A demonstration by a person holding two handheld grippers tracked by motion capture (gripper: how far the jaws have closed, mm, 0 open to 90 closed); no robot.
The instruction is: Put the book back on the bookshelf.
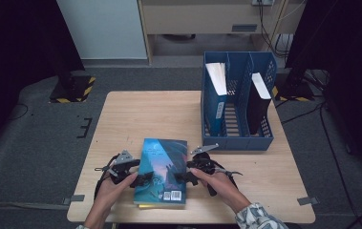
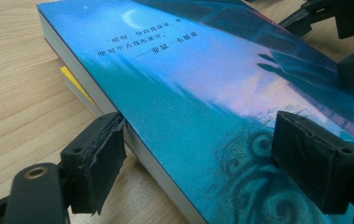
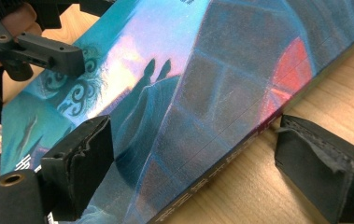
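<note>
Two grippers, left gripper [image 1: 143,180] and right gripper [image 1: 181,178], sit open around the blue book's [image 1: 162,167] edges (not squeezing yet). Next they likely need to close and lift it.

1. A light wooden rectangular table [image 1: 135,114] stands before me on grey carpet.
2. A blue plastic two-slot file rack [image 1: 238,139] stands on its far right part.
3. A blue-covered paperback [image 1: 162,171] lies flat near my edge, on a yellow-edged book [image 2: 74,79].
</note>
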